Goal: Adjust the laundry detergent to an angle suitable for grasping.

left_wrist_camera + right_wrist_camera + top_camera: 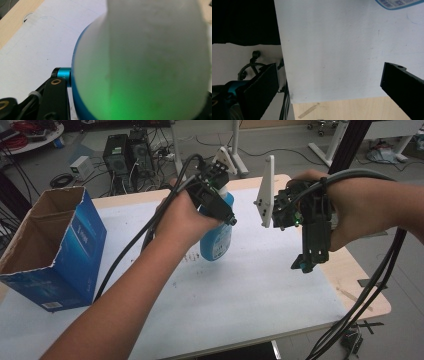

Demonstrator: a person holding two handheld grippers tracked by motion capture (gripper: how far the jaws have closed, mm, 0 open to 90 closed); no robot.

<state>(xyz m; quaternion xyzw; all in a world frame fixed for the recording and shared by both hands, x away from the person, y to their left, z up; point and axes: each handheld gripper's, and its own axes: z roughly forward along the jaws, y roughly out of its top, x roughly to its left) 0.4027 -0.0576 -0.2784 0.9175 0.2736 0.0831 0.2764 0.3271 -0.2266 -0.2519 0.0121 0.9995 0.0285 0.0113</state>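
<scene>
High view: left gripper (220, 195) clamps the upright bottle (216, 240) mid-surface, box (55, 250) to its left; left gripper view: bottle (140, 65) between jaws; right gripper view: right gripper (329, 87) released, apart.

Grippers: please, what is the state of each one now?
Left gripper: shut on the blue bottle.
Right gripper: open, jaws wide apart, holding nothing.
</scene>
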